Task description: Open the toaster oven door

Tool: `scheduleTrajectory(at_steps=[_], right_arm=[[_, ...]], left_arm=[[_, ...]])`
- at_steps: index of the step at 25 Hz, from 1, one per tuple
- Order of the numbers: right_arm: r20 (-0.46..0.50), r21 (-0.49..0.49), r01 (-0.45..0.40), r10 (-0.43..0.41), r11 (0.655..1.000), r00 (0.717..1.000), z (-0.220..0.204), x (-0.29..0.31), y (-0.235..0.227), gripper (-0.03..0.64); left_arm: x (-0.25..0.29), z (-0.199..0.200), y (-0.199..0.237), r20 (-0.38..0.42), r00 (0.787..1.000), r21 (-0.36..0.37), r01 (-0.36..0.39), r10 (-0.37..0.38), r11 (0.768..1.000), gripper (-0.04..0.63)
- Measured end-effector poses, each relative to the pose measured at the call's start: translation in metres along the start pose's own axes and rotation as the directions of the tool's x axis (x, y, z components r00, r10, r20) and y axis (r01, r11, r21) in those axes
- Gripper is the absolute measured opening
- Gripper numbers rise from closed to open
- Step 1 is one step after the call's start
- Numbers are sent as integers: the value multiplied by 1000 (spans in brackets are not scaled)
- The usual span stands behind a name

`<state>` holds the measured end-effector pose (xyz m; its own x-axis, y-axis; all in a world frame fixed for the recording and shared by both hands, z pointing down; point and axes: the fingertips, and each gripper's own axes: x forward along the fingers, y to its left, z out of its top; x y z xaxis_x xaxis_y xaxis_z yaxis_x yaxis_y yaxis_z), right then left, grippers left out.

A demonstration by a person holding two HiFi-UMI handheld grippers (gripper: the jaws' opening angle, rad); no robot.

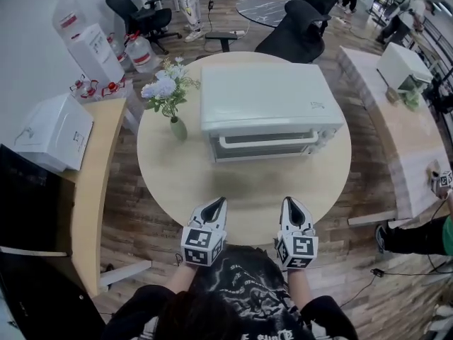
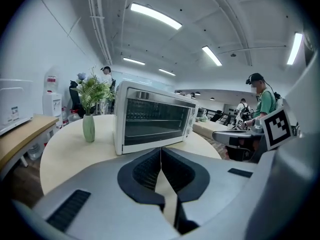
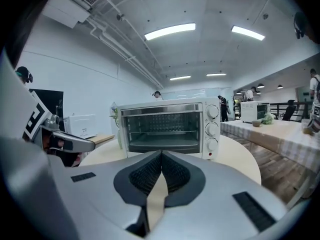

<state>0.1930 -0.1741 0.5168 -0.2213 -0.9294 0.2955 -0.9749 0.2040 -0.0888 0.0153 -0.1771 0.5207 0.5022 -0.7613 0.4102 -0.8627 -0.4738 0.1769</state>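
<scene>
A white toaster oven (image 1: 265, 105) stands on the far half of a round beige table (image 1: 170, 179); its glass door is closed and the bar handle (image 1: 265, 142) faces me. In the left gripper view the oven (image 2: 152, 124) is seen at an angle; in the right gripper view the oven (image 3: 170, 129) is front-on, with three knobs (image 3: 212, 129) on its right side. My left gripper (image 1: 220, 201) and right gripper (image 1: 289, 202) hover side by side over the table's near edge, pointing at the oven and well short of it. The left gripper (image 2: 160, 151) and the right gripper (image 3: 161, 156) are shut and hold nothing.
A green vase of flowers (image 1: 177, 126) stands on the table left of the oven. A wooden counter (image 1: 92, 183) with a white box (image 1: 53, 129) runs along the left. A black office chair (image 1: 297, 30) sits behind the table. A long table (image 1: 403, 126) with a white appliance (image 1: 402, 66) is at the right.
</scene>
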Motion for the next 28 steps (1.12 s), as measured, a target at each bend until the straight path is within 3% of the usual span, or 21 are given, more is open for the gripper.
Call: scheduleTrajectory(at_steps=[9,15,16,17,19,24,28], right_arm=[[-39,3,-13,13,1000,999,-1,22,-23,11],[-40,33,-22,24,999,999,14,27,-29,35],[-35,46,-29,31,999,999,18,28,-31,87],[-27,59,-34,35,998,999,23,29,-34,130],[-3,81,-40,41,996,999,35,32,-40,143],[38,111,-84,80,990,996,66,39,-49,201],[65,203,-109,98,973,993,84,50,-62,212]], left_arm=[[29,12,-6,-12,1000,-47,-1,0,999,20],[36,25,-2,19,999,-113,50,-48,992,23],[36,28,-2,24,998,-119,62,-59,991,43],[37,31,-2,28,997,-123,73,-70,990,109],[39,39,-1,38,996,-134,89,-84,987,185],[40,69,8,96,989,-232,135,-116,963,260],[46,92,21,129,985,-320,152,-116,935,298]])
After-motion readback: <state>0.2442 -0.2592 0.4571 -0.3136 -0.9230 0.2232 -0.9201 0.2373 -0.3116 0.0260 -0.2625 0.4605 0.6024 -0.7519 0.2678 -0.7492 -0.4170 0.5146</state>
